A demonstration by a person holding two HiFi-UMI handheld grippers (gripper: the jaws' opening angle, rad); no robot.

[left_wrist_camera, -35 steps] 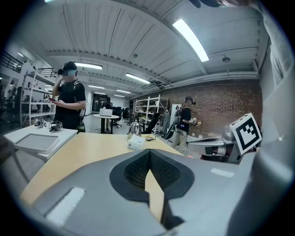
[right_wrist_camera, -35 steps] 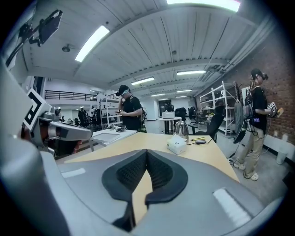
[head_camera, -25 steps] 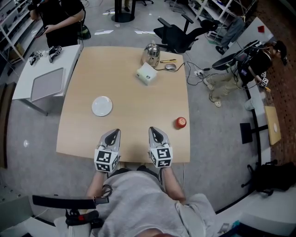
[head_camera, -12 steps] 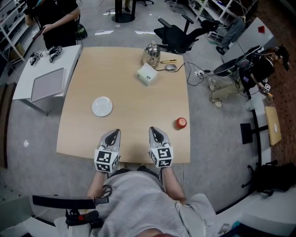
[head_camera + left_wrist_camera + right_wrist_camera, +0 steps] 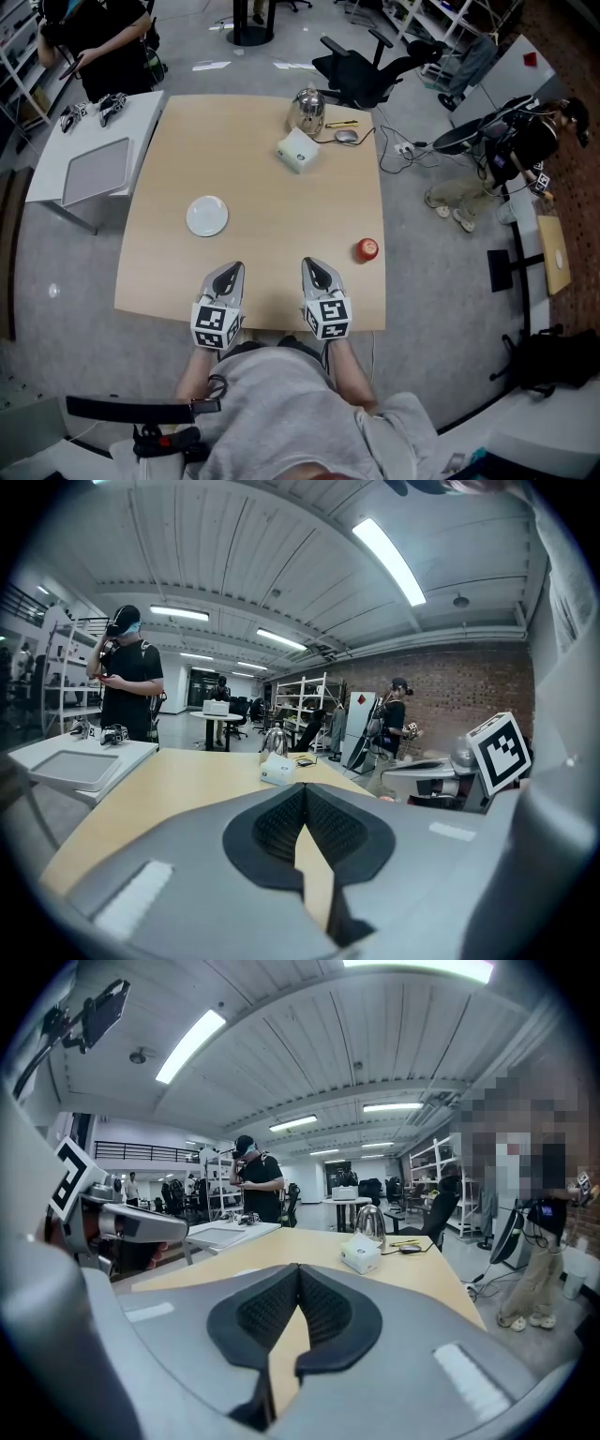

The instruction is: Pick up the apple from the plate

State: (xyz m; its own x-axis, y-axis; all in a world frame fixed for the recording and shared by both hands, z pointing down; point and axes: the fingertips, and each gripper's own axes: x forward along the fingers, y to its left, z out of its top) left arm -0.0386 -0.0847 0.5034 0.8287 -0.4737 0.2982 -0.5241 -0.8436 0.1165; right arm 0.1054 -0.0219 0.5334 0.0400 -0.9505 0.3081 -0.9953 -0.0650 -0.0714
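A red apple (image 5: 366, 247) lies bare on the wooden table (image 5: 272, 197), near its right edge. The white plate (image 5: 206, 215) sits to the left of the middle with nothing on it. My left gripper (image 5: 228, 268) and right gripper (image 5: 314, 263) rest side by side at the table's near edge, both pointing away from me. The apple is a short way right of and beyond the right gripper, and the plate is beyond the left one. Each gripper view shows the jaws closed tip to tip, left gripper (image 5: 305, 790) and right gripper (image 5: 298, 1267), with nothing between them.
At the far end of the table stand a metal kettle (image 5: 306, 111), a white box (image 5: 297, 150) and a mouse (image 5: 346, 135). A white side table (image 5: 56, 159) carrying a grey tray adjoins the left. A black office chair (image 5: 361, 70) and people stand beyond.
Both grippers and the things on the table are where they were. Only the bystanders at the far left and far right have shifted slightly.
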